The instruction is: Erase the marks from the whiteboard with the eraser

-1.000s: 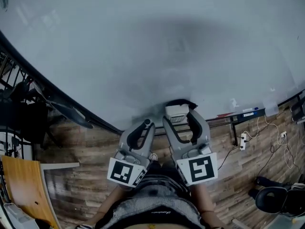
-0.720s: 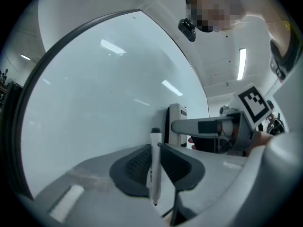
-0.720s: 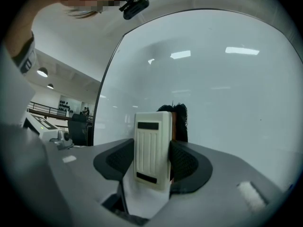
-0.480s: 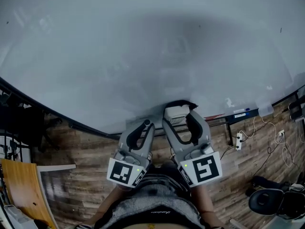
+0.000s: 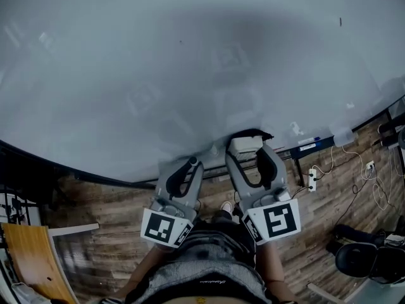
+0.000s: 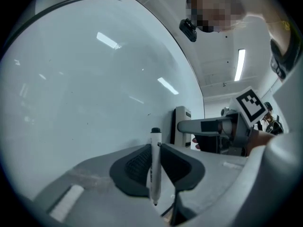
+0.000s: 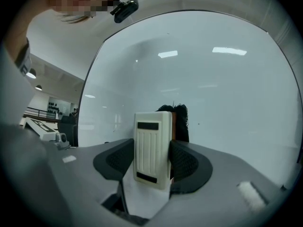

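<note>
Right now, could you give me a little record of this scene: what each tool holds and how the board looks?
Left gripper: jaws shut on a marker, held upright between them
Right gripper: jaws shut on the eraser, dark felt side toward the board
Whiteboard: mostly clean, only faint grey smudges
Eraser position: near the board's lower edge; contact cannot be told
Floor: wood planks

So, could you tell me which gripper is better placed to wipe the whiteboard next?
Right. The right gripper is shut on the eraser, its dark felt side toward the whiteboard. The left gripper holds only a marker.
</note>
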`<control>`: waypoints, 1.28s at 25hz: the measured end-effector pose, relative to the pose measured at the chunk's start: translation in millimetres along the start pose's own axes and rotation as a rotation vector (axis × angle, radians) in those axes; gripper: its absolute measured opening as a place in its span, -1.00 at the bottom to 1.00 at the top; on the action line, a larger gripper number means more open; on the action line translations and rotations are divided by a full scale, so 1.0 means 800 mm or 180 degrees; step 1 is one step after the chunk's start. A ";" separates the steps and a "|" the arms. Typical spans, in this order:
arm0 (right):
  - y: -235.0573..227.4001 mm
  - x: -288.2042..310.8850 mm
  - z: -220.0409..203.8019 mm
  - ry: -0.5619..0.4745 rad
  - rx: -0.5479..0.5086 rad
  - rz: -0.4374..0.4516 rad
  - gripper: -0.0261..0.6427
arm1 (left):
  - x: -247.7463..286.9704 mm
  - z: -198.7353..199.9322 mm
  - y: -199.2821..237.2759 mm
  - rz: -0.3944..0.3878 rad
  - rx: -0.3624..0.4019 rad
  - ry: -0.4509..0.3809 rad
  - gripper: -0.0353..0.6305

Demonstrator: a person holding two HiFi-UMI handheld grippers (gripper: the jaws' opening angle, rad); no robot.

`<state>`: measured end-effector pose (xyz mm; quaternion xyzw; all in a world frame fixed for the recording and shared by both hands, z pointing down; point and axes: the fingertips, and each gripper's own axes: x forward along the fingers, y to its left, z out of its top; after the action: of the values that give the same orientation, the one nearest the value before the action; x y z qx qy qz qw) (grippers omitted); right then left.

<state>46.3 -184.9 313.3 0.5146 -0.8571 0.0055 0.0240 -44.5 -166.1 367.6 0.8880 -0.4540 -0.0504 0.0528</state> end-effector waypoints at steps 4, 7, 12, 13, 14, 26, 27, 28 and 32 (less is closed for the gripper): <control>0.001 0.001 0.000 -0.0008 0.0011 -0.0080 -0.21 | -0.001 -0.001 0.000 0.0001 0.0003 0.0011 -0.68; 0.002 0.000 0.000 0.0000 0.0014 -0.0164 -0.21 | -0.007 -0.001 0.005 0.0023 0.0002 0.0010 -0.68; 0.006 0.003 0.000 -0.0003 0.0020 -0.0289 -0.21 | -0.017 -0.001 0.016 0.0023 0.0008 0.0023 -0.68; 0.012 0.005 0.000 -0.0004 0.0021 -0.0284 -0.21 | -0.021 -0.001 0.018 0.0017 0.0008 0.0024 -0.68; 0.019 0.006 0.001 -0.0005 0.0017 -0.0270 -0.21 | -0.025 0.000 0.021 0.0010 0.0010 0.0024 -0.68; 0.121 0.037 -0.005 -0.0014 -0.0039 0.0001 -0.21 | -0.080 -0.005 0.056 0.0020 0.0022 0.0087 -0.68; 0.133 0.040 -0.005 -0.0007 -0.0046 0.0048 -0.21 | -0.087 -0.006 0.061 0.0037 0.0031 0.0090 -0.68; 0.144 0.043 -0.006 -0.0002 -0.0060 0.0091 -0.21 | -0.094 -0.006 0.065 0.0055 0.0041 0.0085 -0.68; 0.184 0.053 -0.008 0.0022 -0.0096 0.0229 -0.21 | -0.118 -0.003 0.086 0.0143 0.0056 0.0075 -0.68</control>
<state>-103.3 -152.6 324.3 0.4830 -0.8749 -0.0047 0.0345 -154.1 -129.2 383.3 0.8785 -0.4736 -0.0347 0.0515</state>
